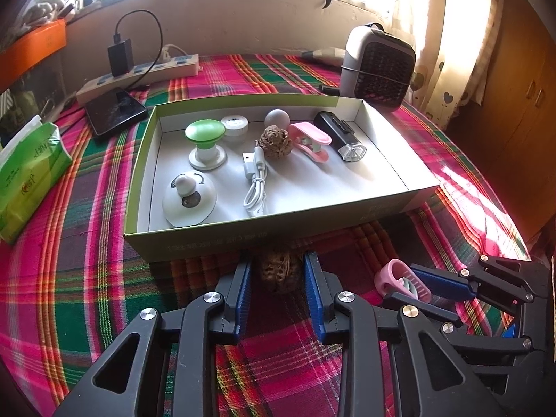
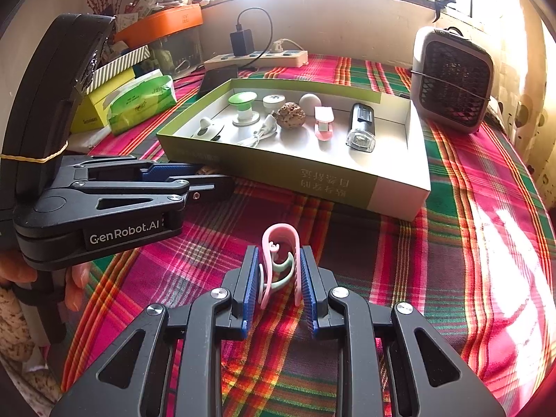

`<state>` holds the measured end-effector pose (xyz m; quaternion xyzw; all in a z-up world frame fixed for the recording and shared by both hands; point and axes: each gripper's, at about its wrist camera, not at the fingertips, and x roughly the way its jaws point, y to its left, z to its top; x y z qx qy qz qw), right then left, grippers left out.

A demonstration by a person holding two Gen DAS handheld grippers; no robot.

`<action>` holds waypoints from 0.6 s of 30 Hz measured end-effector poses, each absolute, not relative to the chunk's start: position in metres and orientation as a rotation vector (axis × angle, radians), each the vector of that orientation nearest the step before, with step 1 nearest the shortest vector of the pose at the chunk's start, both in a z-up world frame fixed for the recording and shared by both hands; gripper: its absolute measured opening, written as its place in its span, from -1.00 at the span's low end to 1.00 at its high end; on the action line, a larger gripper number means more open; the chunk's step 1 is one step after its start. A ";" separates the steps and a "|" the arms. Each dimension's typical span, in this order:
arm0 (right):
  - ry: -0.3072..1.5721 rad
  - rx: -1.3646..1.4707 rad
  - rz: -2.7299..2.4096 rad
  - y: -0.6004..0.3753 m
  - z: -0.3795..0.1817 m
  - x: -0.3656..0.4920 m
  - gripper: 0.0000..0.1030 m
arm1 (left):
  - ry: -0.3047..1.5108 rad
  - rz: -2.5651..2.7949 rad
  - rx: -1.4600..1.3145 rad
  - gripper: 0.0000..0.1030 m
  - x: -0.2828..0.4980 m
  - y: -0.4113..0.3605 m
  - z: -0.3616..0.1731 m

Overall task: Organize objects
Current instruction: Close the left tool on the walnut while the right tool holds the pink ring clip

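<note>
A grey mesh-fronted fan (image 1: 377, 66) stood on the plaid tablecloth (image 1: 104, 278). Far to the fan's left lay a power strip (image 1: 139, 76) with a black charger (image 1: 120, 56), a dark tablet (image 1: 116, 111) and a green tissue pack (image 1: 29, 173).

You are working over a tablecloth (image 1: 104, 295) showing a plaid of magenta, green, dark maroon and yellow lines. The box (image 1: 278, 232) is showing olive-green outside and white inside. In it, a green-topped knob (image 1: 204, 133), a white cable (image 1: 255, 187), a brown wrinkled nut (image 1: 274, 141), a pink clip (image 1: 311, 140) and a black light (image 1: 338, 132) are lying. Your right gripper (image 2: 279, 274), black with blue pads, is pinching a pink-and-mint clip (image 2: 279, 260). The tissue pack (image 1: 27, 173) is showing green.
</note>
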<state>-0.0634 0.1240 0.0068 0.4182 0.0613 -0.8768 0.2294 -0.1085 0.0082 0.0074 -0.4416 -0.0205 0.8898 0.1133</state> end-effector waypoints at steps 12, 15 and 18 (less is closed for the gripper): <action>0.161 1.143 -2.418 0.125 0.010 -0.063 -0.52 | -0.056 2.615 -1.267 -0.48 -0.101 0.010 0.015; 0.158 1.133 -2.420 0.125 0.013 -0.063 -0.52 | -0.055 2.618 -1.258 -0.48 -0.099 0.011 0.019; 0.155 1.124 -2.425 0.125 0.017 -0.063 -0.52 | -0.047 2.623 -1.247 -0.48 -0.097 0.012 0.024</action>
